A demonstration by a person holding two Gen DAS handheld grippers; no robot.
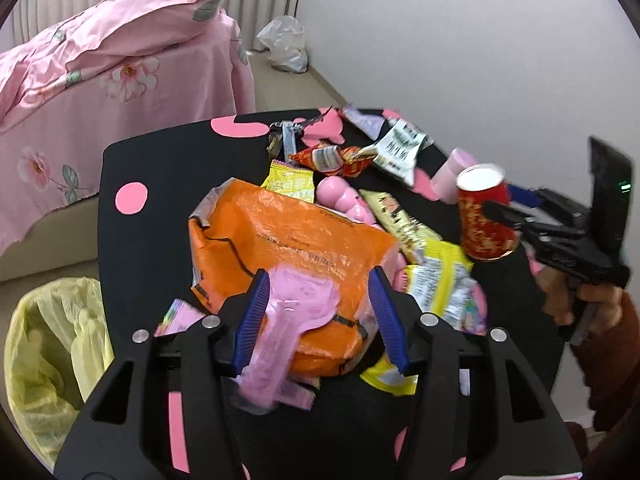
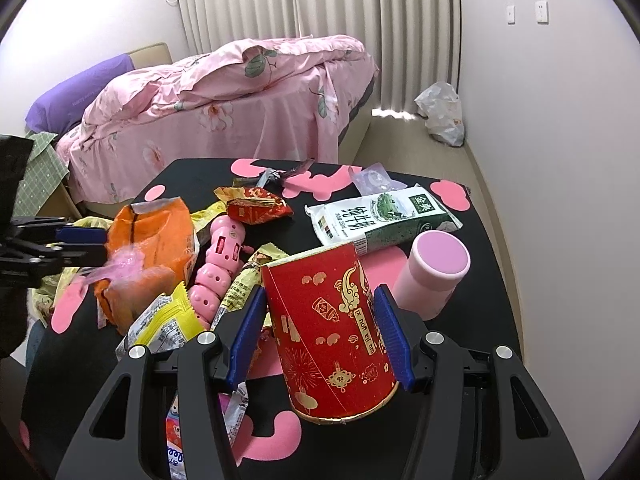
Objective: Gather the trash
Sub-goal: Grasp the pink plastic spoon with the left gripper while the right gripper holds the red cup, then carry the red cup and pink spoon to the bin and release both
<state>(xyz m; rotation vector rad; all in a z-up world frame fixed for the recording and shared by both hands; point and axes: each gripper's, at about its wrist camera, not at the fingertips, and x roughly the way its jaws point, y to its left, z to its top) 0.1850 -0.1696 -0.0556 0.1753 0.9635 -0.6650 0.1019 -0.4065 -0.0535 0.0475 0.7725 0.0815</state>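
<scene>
A red paper cup (image 2: 332,332) with gold print is held tilted above the black table (image 2: 472,320), my right gripper (image 2: 320,292) shut on its sides. In the left wrist view that cup (image 1: 484,220) and the right gripper (image 1: 500,212) hang at the right. My left gripper (image 1: 320,276) hovers over an orange snack bag (image 1: 288,232), jaws apart. A blurred pink plastic wrapper (image 1: 288,320) hangs against its left pad; the right pad is off it. The right wrist view shows the left gripper (image 2: 102,244) with the wrapper (image 2: 120,264) at its tips.
A bin lined with a yellow bag (image 1: 52,360) stands left of the table. Yellow wrappers (image 1: 440,280), a pink toy caterpillar (image 2: 220,264), a milk carton (image 2: 380,216) and a pink cylinder (image 2: 436,272) lie on the table. A pink bed (image 2: 240,100) is behind.
</scene>
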